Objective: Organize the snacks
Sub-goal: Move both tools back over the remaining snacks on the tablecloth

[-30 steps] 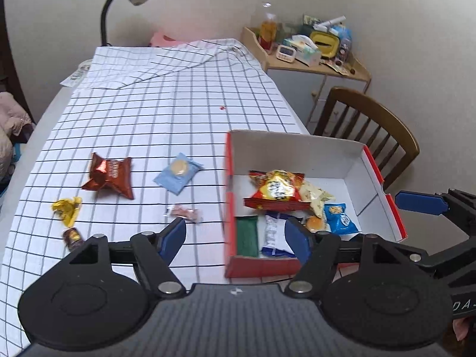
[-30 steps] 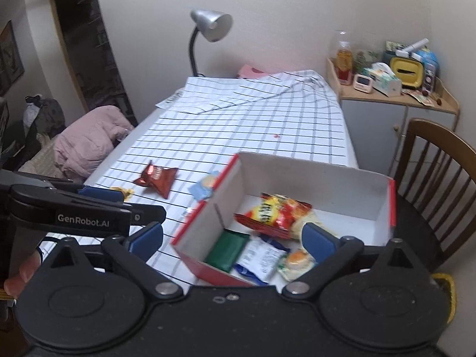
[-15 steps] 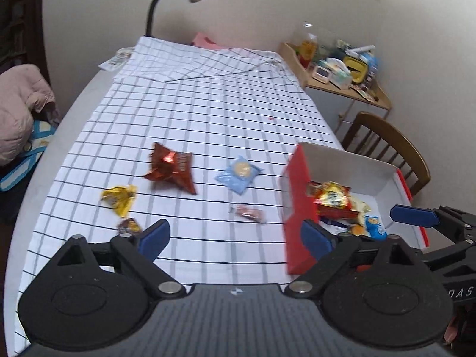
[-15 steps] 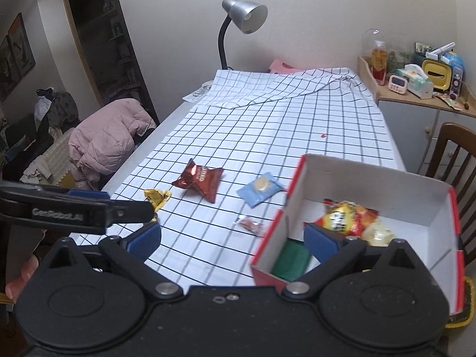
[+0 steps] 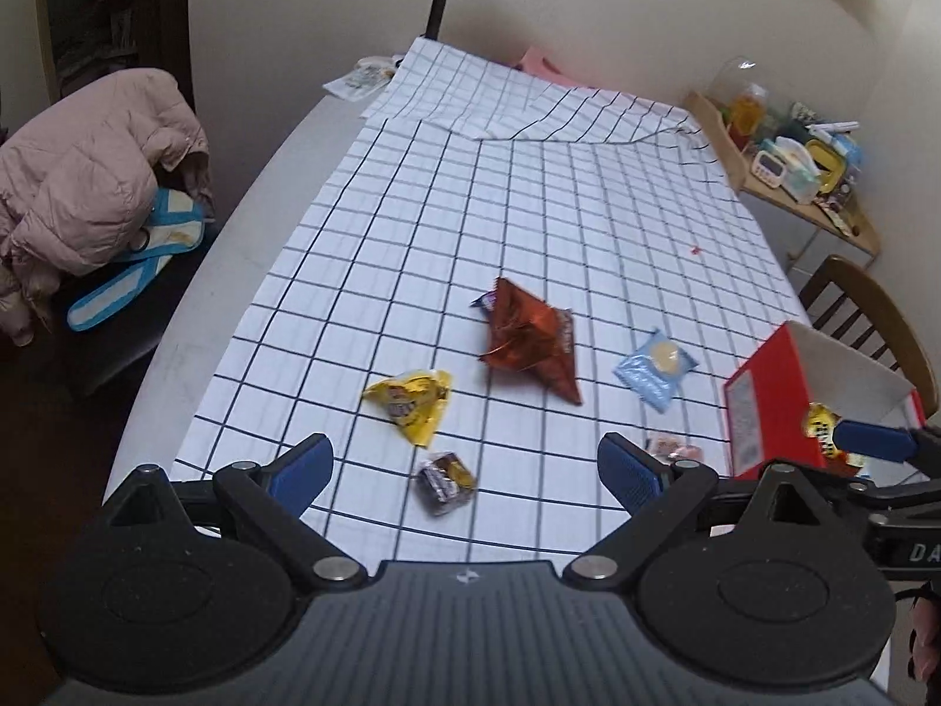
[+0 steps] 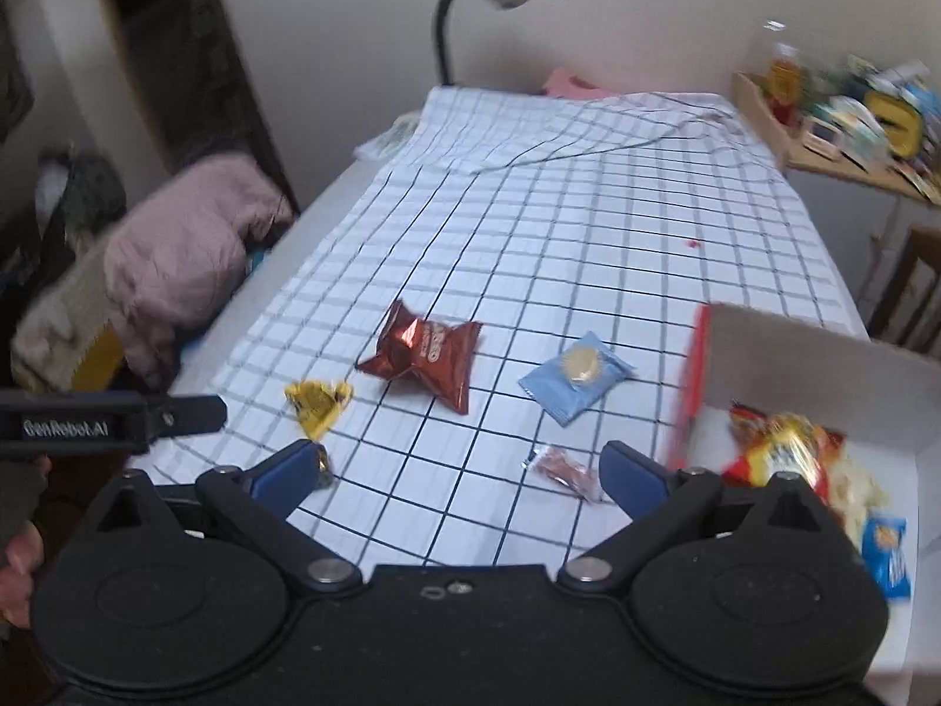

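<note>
— So why did five snacks lie loose on the black-checked white tablecloth [image 5: 529,223]?
— Likely unsorted as yet; the red-sided white cardboard box [image 6: 823,353] at the right already held several packets.
— And the grippers?
— The left gripper [image 5: 464,462] hung empty, jaws wide apart, over the small dark wrapped chocolate [image 5: 446,481], probably its target. The right gripper [image 6: 459,470] was likewise spread and empty, near the pink wrapped candy [image 6: 561,470].

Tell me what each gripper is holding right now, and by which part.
Nothing is held. The left gripper and right gripper are both open and empty above the checked tablecloth.
</note>
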